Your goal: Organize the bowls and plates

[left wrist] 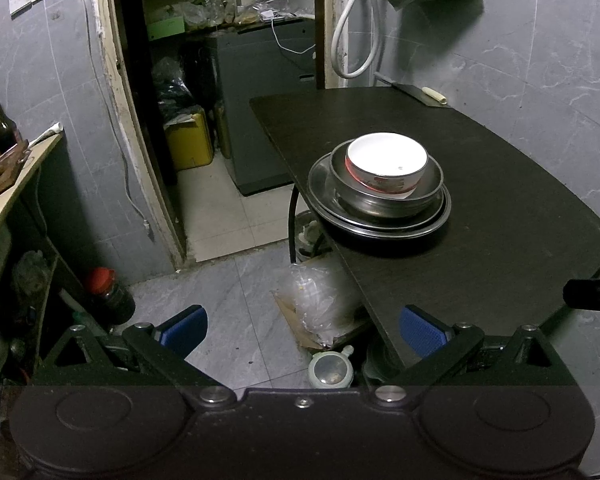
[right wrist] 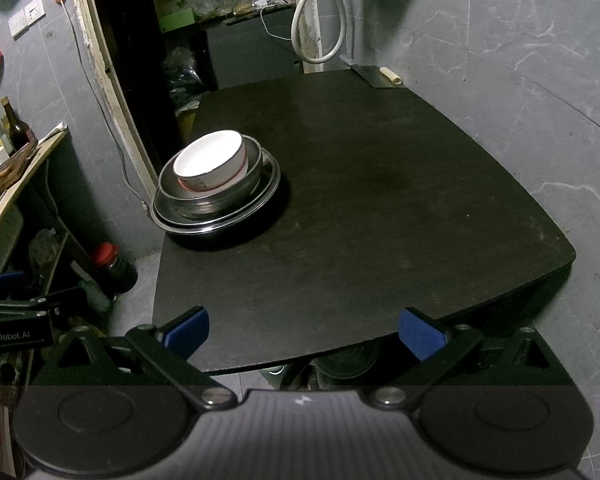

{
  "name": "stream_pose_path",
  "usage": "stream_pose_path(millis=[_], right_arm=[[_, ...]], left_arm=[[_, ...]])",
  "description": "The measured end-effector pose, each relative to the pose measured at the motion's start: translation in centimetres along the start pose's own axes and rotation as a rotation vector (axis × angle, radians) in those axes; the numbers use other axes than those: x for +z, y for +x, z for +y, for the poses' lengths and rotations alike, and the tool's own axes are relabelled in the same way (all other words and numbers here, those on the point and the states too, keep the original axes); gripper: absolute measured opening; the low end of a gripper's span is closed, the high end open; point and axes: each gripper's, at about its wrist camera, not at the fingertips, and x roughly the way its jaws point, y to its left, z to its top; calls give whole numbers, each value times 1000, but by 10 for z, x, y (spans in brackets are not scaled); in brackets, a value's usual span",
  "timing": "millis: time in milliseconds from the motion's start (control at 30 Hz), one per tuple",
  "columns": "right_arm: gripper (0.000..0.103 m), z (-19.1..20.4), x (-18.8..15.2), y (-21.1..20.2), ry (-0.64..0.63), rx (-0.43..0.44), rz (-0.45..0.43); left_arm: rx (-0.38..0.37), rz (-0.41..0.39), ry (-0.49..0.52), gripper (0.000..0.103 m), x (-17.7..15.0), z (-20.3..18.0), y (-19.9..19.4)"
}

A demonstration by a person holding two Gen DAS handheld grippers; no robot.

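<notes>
A white bowl (left wrist: 386, 164) is sitting inside a steel bowl (left wrist: 386, 196) on steel plates (left wrist: 380, 224), near the black table's (left wrist: 480, 208) edge. Both the left gripper (left wrist: 304, 330) and the right gripper (right wrist: 304, 332) are hanging wide apart, holding nothing. "GenRobot.AI" is showing on the left gripper's side.

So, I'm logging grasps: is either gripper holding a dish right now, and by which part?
Nothing is held. The left gripper and right gripper are both open and empty, apart from the stacked dishes.

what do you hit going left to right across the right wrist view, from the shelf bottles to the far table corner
dark bottle → red-capped jar on the floor → stacked dishes with the white bowl on top → cleaver at the table's far corner
</notes>
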Motion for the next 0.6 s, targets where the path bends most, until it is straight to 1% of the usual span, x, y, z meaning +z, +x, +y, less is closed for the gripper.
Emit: stream_pose_path(millis=[333, 433, 600], right_arm=[[103, 0, 0, 1, 0, -1, 1], [103, 0, 0, 1, -1, -1, 1], [103, 0, 0, 1, 0, -1, 1]], left_arm=[[-9, -12, 12, 102, -4, 0, 2], [-31, -26, 6, 102, -4, 2, -1], [-46, -17, 17, 102, -3, 1, -2]])
